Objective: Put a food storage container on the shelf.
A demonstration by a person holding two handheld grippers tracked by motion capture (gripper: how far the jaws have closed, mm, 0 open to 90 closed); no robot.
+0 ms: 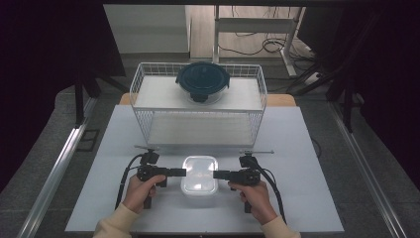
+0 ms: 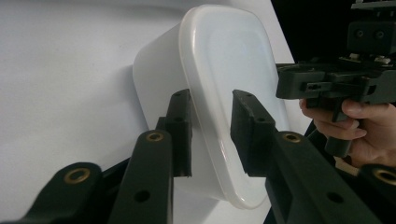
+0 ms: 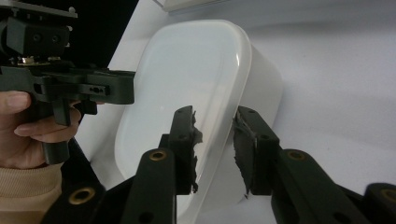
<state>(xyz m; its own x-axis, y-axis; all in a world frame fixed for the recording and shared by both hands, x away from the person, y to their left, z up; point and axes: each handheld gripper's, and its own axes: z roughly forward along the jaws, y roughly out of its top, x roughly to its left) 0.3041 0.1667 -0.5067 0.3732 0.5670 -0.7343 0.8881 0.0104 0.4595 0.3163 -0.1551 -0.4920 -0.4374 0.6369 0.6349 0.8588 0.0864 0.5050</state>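
Looking down, we see the white table carrying a lidded white container near its front edge. Our left gripper and right gripper flank it; each pair of jaws stands parted, straddling the container's rim, not clamped.

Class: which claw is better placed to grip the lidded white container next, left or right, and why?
Neither clearly: it looks like a two-claw lift. Left claw and right claw flank the white container evenly, each open with jaws straddling its rim.
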